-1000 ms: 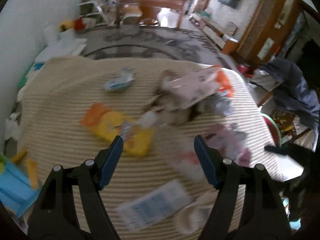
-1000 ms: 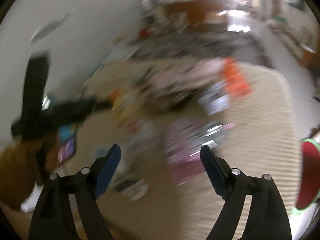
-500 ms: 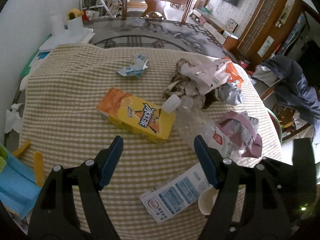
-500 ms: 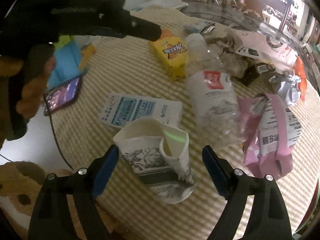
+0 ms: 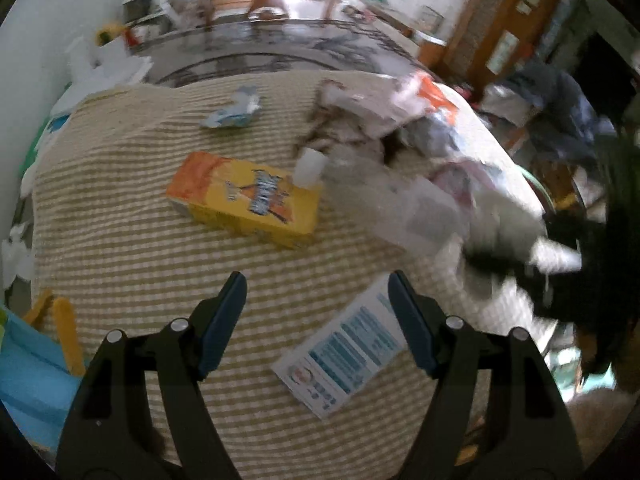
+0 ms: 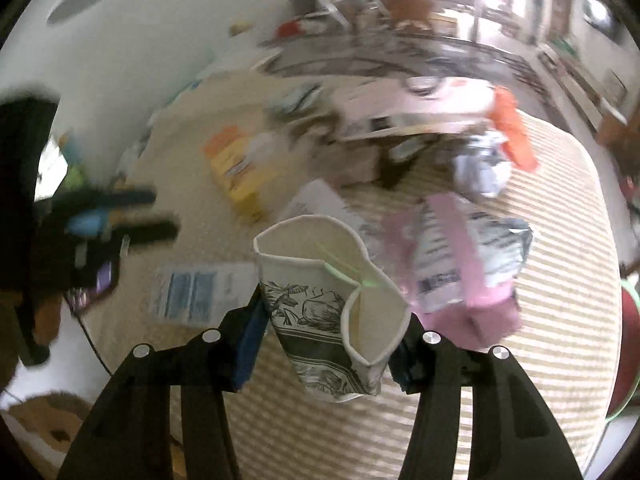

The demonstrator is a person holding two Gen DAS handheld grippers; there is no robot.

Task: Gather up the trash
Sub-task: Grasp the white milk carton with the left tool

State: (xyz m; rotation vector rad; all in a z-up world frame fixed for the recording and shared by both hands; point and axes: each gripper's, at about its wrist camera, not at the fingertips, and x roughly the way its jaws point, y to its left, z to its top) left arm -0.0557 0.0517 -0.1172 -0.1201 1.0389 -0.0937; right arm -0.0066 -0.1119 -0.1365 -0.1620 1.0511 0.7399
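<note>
Half a second earlier the crumpled paper cup (image 6: 332, 312) lay on the checked tabletop (image 6: 560, 240) ahead of the right hand-held gripper (image 6: 334, 350) with its blue pads wide of it; now the jaws have just been closing and both pads press the cup's sides, its dented rim standing up in the lower centre of the right wrist view. In the left wrist view the left hand-held gripper (image 5: 318, 320) hangs open with nothing between its pads, as before, over bare cloth at lower centre. From left to right in that view: blue and yellow plastic pieces (image 5: 48, 344) at the tabletop's lower-left edge, the yellow carton (image 5: 244, 200) at centre left with open cloth around it, the white-and-blue flat pack (image 5: 344, 352) just beside the right pad, the clear bottle (image 5: 384, 196) touching the carton's far corner, and a blurred heap of wrappers (image 5: 392, 116) reaching to the right edge.
</note>
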